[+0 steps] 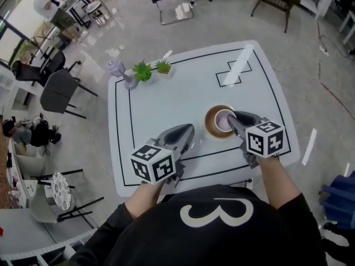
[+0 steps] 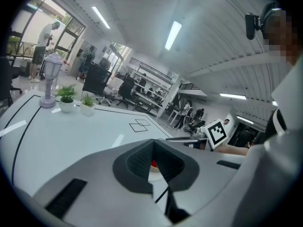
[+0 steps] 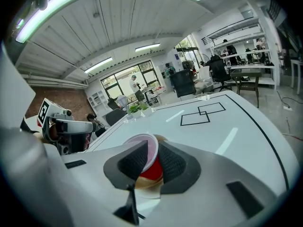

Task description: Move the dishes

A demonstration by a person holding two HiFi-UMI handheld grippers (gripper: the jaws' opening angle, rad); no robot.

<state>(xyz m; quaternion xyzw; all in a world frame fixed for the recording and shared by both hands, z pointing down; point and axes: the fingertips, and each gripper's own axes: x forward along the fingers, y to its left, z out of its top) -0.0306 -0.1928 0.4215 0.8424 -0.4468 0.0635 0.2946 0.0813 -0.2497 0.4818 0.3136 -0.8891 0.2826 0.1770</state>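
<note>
A red cup with a pink inside (image 1: 223, 120) stands on a brown saucer (image 1: 210, 127) on the white table (image 1: 166, 101), right of centre. My right gripper (image 1: 234, 119) is shut on the cup's right wall. In the right gripper view the pink rim (image 3: 143, 151) sits pinched between the two pads, with the red wall (image 3: 152, 172) and the saucer (image 3: 146, 184) below. My left gripper (image 1: 189, 132) rests low over the table, left of the saucer, shut with nothing in it; in its own view the fingertips (image 2: 152, 144) meet.
At the table's far left stand a lilac lamp-shaped ornament (image 1: 116, 68) and two small potted plants (image 1: 142, 71) (image 1: 163, 66). Black lines frame the tabletop, with a small rectangle (image 1: 233, 74) at the far right. Chairs (image 1: 59, 91) stand left of the table.
</note>
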